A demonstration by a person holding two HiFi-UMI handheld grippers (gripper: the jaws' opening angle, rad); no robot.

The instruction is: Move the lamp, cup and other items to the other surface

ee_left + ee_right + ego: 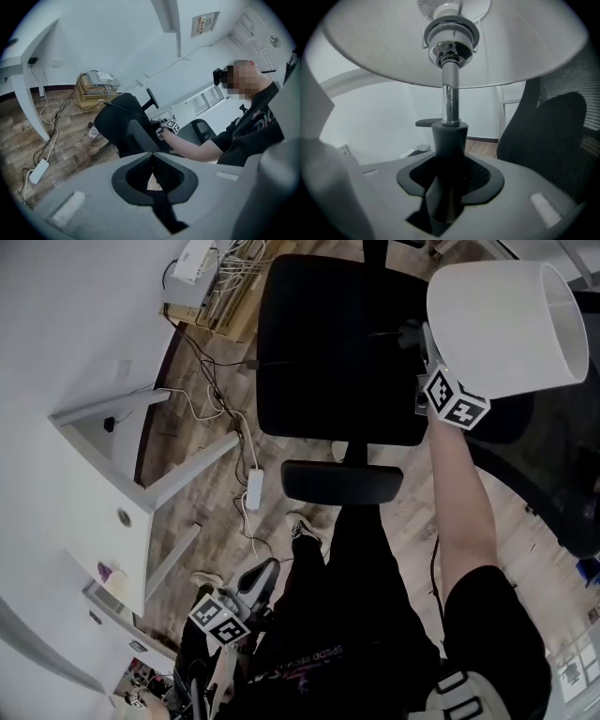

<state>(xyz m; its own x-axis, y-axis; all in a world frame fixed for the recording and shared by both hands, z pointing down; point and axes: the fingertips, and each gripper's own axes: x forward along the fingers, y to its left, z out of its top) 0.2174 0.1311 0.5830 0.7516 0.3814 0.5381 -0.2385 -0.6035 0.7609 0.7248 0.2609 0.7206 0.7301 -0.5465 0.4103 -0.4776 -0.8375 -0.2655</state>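
Lampshade [502,324] hides most of the right gripper [449,157], which pinches the lamp's dark stem [449,138]; left gripper [151,158] pressed together, empty.

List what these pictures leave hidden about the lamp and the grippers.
1. Base of the lamp: right gripper view, hidden under the body of the right gripper.
2. Stem of the lamp: head view, behind the shade.
3. Jaws of the right gripper: head view, also behind the shade.
4. The cup: in no view.
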